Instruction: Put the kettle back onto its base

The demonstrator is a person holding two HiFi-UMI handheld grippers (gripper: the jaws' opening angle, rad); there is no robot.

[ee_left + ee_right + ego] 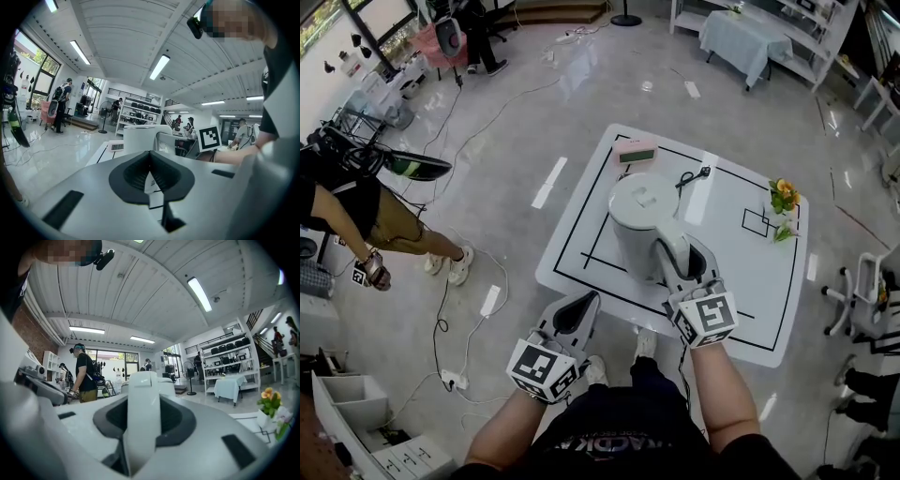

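My right gripper (684, 270) clamps the kettle (637, 211) by its handle (140, 423). The kettle is upright mid-table (741, 309), any base underneath hidden. My left gripper (577, 314) is closed, empty. Risk: the smooth handle pivots in my pads and the kettle tips.

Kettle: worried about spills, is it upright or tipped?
Upright: the kettle has its lid facing up; the right tongs clamp its handle.

Kettle (639, 217): recorded as plain white. Table (750, 291): white, marked with black outlined rectangles. Left gripper (584, 305) and right gripper (678, 255): pale grey shells and black pads noted, with black-and-white square markers carried on the cubes. Box (636, 150): pink. Flowers (784, 196): orange and yellow, leaves green. Floor (516, 112): glossy light grey.
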